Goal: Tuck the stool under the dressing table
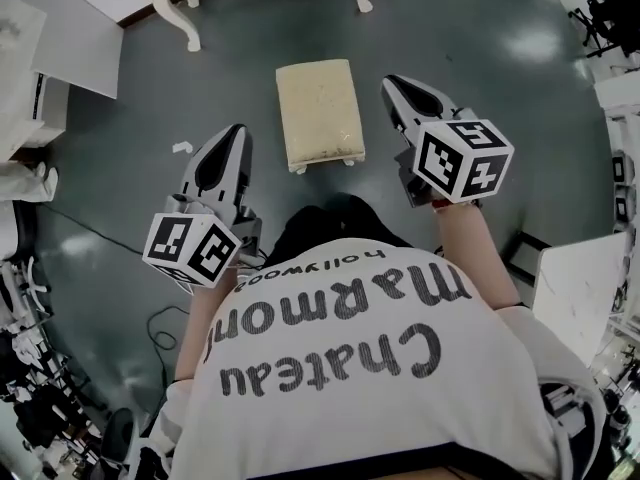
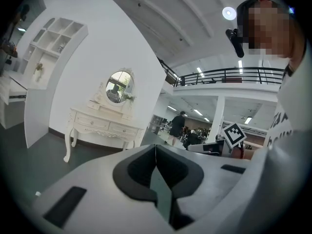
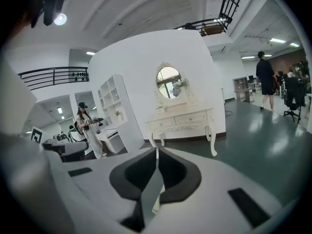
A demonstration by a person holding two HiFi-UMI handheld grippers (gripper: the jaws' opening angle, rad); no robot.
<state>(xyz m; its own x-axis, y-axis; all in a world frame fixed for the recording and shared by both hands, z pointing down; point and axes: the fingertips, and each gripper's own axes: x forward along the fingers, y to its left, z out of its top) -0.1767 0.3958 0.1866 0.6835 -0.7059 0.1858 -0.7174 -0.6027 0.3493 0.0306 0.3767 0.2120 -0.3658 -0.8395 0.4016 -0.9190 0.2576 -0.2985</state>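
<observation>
Jaws shut and empty, the left gripper [image 1: 237, 130] and right gripper [image 1: 391, 81] flank the cushioned stool [image 1: 320, 113] — the white dressing table [image 3: 183, 121] stands beyond.

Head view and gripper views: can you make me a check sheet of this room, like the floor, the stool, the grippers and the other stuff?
Surface: dark, shiny floor.
Job's things: cream-topped stool stands out on the floor in front of the white dressing table, not tucked under yet.
Clutter: one small white scrap on the floor near the left gripper; can't tell what it is.
Grippers: left gripper shut, empty; right gripper shut, empty; one on each side of the stool, neither touching it.
Cables: a dark cable loops on the floor at the person's left.
Surroundings: oval mirror on the table, white shelf unit, balcony railing, people farther off.
</observation>
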